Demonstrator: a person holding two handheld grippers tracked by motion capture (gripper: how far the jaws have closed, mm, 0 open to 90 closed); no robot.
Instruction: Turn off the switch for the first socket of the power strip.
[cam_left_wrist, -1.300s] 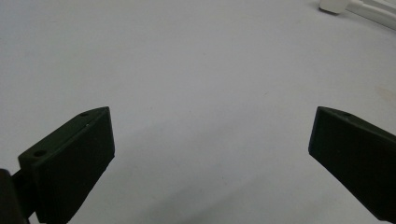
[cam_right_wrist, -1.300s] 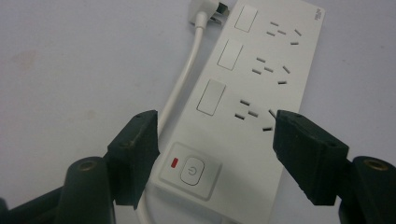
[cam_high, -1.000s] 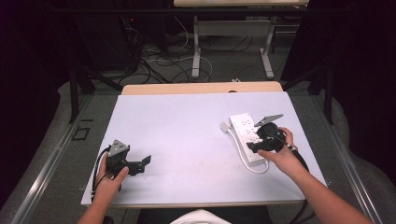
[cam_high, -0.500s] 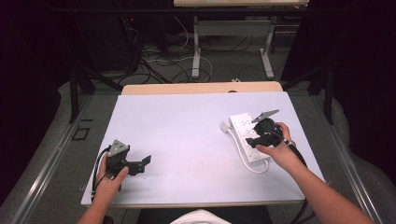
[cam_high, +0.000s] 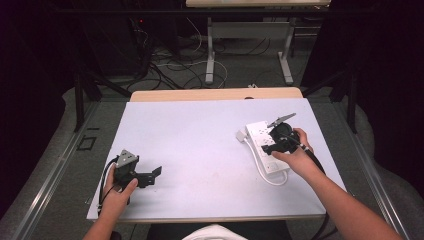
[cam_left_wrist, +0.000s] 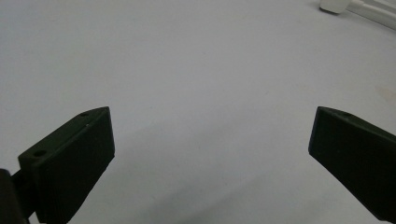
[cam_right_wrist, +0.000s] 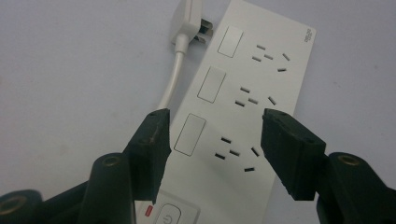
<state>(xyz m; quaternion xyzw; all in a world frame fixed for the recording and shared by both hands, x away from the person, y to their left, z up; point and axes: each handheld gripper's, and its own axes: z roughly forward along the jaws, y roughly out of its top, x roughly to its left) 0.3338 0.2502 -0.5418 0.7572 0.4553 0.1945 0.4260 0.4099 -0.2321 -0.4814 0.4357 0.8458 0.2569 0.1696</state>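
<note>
A white power strip (cam_high: 257, 131) lies on the right side of the table, its plug (cam_high: 241, 135) and white cord (cam_high: 260, 167) beside it. In the right gripper view the power strip (cam_right_wrist: 261, 88) shows three switches and three socket groups, with the plug (cam_right_wrist: 187, 23) at its far end. My right gripper (cam_right_wrist: 217, 116) hovers open above the strip, one jaw over each long edge, holding nothing. In the high view the right gripper (cam_high: 272, 145) sits over the strip's middle. My left gripper (cam_high: 155, 173) rests at the near left, open; its left gripper view (cam_left_wrist: 210, 112) has bare table between the jaws.
The white table top (cam_high: 200, 140) spreads between the two hands. A wooden edge (cam_high: 215, 94) runs along its far side. Cables and desk legs (cam_high: 210, 55) lie on the floor beyond. A power button (cam_right_wrist: 167, 215) and red mark sit at the strip's near end.
My right gripper has crept a little farther over the power strip, away from the person. The left gripper has stayed put.
</note>
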